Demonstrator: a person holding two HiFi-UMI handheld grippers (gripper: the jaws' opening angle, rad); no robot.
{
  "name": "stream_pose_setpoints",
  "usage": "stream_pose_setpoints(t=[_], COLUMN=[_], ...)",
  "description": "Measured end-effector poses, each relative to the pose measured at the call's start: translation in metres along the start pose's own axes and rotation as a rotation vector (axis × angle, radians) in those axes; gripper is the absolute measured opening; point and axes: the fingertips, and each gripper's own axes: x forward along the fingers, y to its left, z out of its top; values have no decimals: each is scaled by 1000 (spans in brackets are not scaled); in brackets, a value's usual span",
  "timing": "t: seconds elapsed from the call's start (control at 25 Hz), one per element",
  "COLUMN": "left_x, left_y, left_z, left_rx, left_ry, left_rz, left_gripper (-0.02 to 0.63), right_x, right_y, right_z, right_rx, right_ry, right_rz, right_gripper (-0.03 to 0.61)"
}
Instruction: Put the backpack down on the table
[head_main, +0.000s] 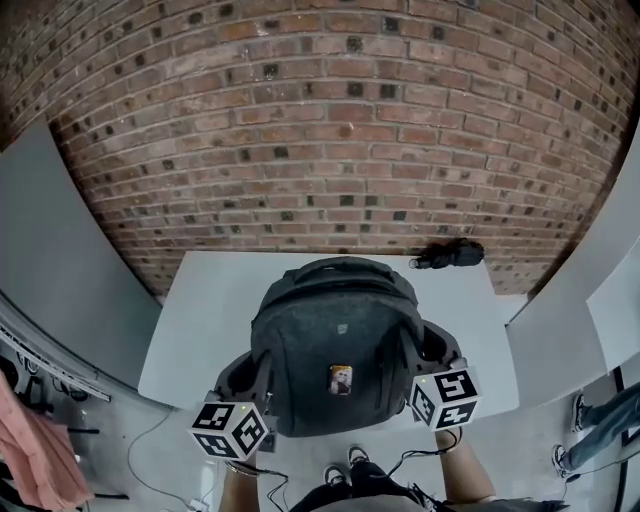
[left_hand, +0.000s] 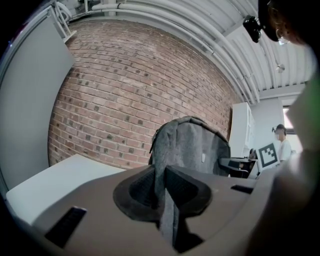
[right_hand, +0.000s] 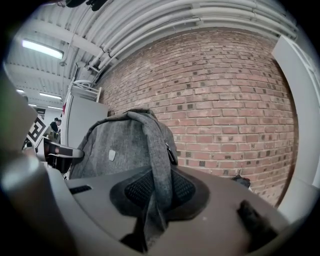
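**A:** Where is the backpack (head_main: 335, 345) right now?

**B:** It's upright over the middle of the table (head_main: 200, 300), close to the near edge, with its front facing up toward the head camera. I can't tell whether its base touches the top yet.

**A:** And the 2 claws?

**B:** Both are clamped. The left claw (left_hand: 161, 191) has its jaws pinched on the left strap (left_hand: 169, 220), with the grey webbing running straight down between the pads. The right claw (right_hand: 157, 192) grips the right strap (right_hand: 161, 160) the same way. Neither is empty.

**A:** So how should the set-down go?

**B:** I'd lower both hands together and keep them level with each other, so the bag doesn't tip to 1 side. The base should land flat and fully inside the near edge. From the head view the bottom seems to hang near that edge, so I'd nudge it toward the brick wall (head_main: 320, 130) first.

**A:** Anything in the way?

**B:** Only a small dark object (head_main: 448, 254) at the far right corner, well apart from the bag.

**A:** When should the claws let go?

**B:** Once the straps go slack and the bag stands by itself. If the jaws part sooner, I'd expect it to drop or flop forward off the edge
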Motion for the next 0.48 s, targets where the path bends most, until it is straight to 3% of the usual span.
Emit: stream_pose_setpoints(t=[0.48], left_x=[35], left_y=[21], left_z=[1], left_rx=[3], left_ry=[13], left_rz=[32], left_gripper=[63], right_x=[42], right_y=[-10], right_z=[-6], right_rx=[-1], right_ry=[35], right_rz=[28], right_gripper=[66])
